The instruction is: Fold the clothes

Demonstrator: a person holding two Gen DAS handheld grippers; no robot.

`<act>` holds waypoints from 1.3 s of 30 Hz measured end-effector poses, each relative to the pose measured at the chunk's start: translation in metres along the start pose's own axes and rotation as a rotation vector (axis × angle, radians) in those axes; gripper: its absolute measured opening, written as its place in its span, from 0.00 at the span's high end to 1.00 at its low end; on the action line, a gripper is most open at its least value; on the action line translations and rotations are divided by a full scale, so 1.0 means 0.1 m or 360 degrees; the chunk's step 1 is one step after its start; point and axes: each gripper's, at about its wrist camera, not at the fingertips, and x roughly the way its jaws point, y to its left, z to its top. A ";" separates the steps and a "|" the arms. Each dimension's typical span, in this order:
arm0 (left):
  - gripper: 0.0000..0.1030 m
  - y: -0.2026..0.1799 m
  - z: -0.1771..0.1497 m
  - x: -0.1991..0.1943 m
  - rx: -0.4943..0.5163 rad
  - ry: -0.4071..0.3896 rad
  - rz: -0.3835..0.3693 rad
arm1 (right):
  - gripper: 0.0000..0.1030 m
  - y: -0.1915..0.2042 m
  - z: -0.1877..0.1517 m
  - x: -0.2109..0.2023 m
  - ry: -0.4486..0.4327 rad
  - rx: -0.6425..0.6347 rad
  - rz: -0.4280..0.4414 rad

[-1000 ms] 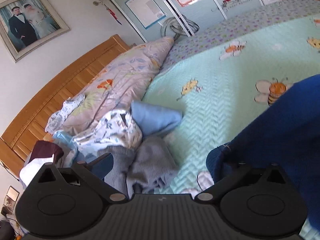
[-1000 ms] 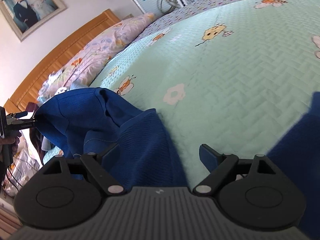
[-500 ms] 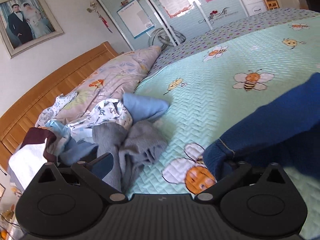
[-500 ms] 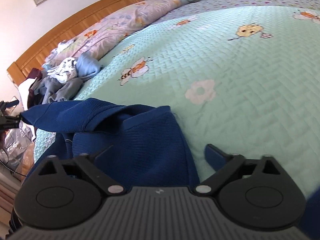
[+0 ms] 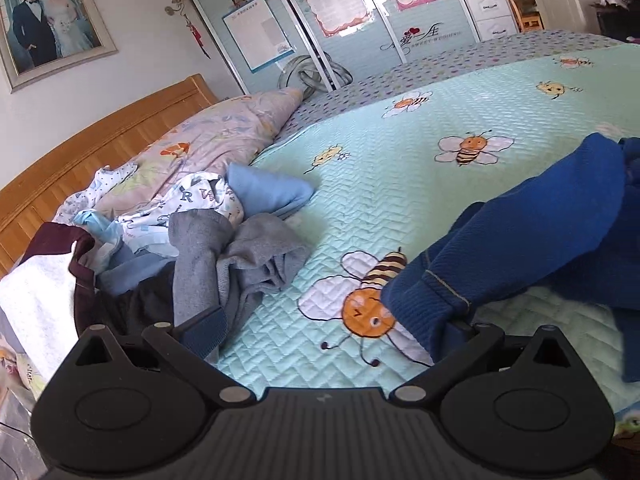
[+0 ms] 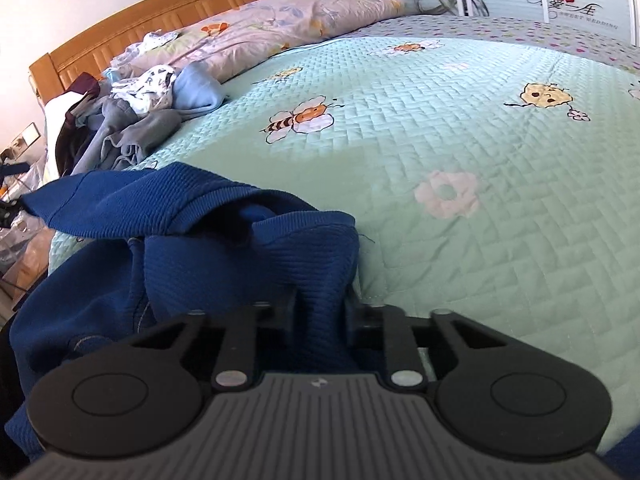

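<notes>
— From the left wrist view, how far along is it?

— The left gripper stands wide, one finger touching a cuff of the dark blue ribbed knit garment, which lies bunched on the pale green quilted bee-print bedspread. A jumbled heap of grey, light blue and printed clothes lies by the headboard, none flat or squared.

— And the right wrist view?

— The right gripper is clamped on a fold of that blue knit. Which part it pinches I cannot tell; the garment's lower half is hidden behind the tool.
</notes>
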 end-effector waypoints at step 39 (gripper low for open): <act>0.01 -1.25 1.08 0.74 -0.0299 -0.0089 -0.0206 | 0.38 -1.31 -0.14 -1.28 -0.0615 0.0906 -0.0627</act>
